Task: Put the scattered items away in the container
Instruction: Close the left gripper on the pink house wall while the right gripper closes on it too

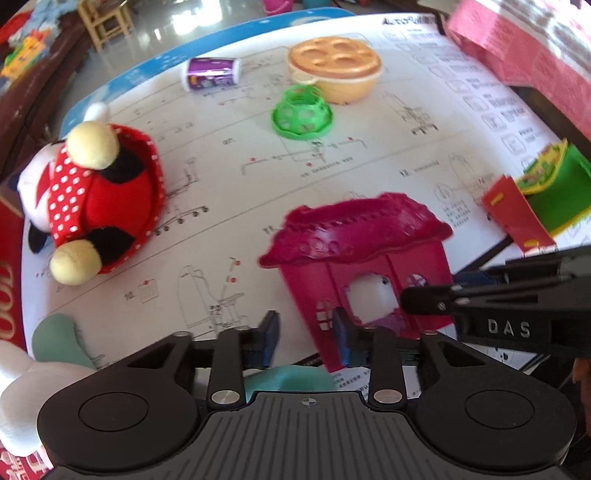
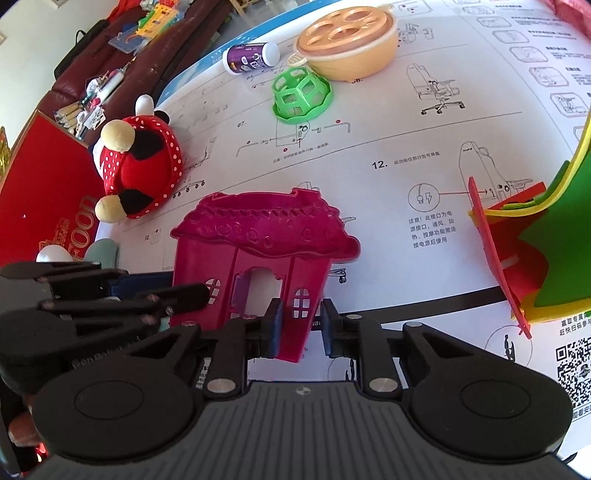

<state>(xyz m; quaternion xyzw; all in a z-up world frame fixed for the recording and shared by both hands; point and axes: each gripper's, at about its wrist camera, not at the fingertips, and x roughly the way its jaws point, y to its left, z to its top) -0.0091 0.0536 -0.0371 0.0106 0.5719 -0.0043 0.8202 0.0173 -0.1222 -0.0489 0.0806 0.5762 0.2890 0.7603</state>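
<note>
Left wrist view: a table covered by a large white instruction sheet (image 1: 229,206) printed with chair-assembly line drawings; beyond its far edge a glossy floor and a small wooden chair (image 1: 105,20). On the sheet lie a red polka-dot plush mouse doll (image 1: 92,199), a purple-labelled white bottle on its side (image 1: 212,73), a green plastic lattice cup upside down (image 1: 302,112) and, just behind it, an orange-lidded yellow plastic bowl (image 1: 334,68). A magenta plastic toy house (image 1: 360,266) stands tilted near the left gripper (image 1: 304,341), whose jaws stand fairly wide; the right pad is at the house's lower wall edge, the left pad clear of it. A red, green and yellow foam box (image 1: 535,195) sits at the right. Right wrist view: same sheet; a dark red sofa (image 2: 122,70) strewn with small items lies beyond. The right gripper (image 2: 300,332) points steeply down, jaws narrow, straddling the house's lower right wall; the left pad touches it, the right pad shows a slight gap. The foam box (image 2: 554,258) stands well right.
</note>
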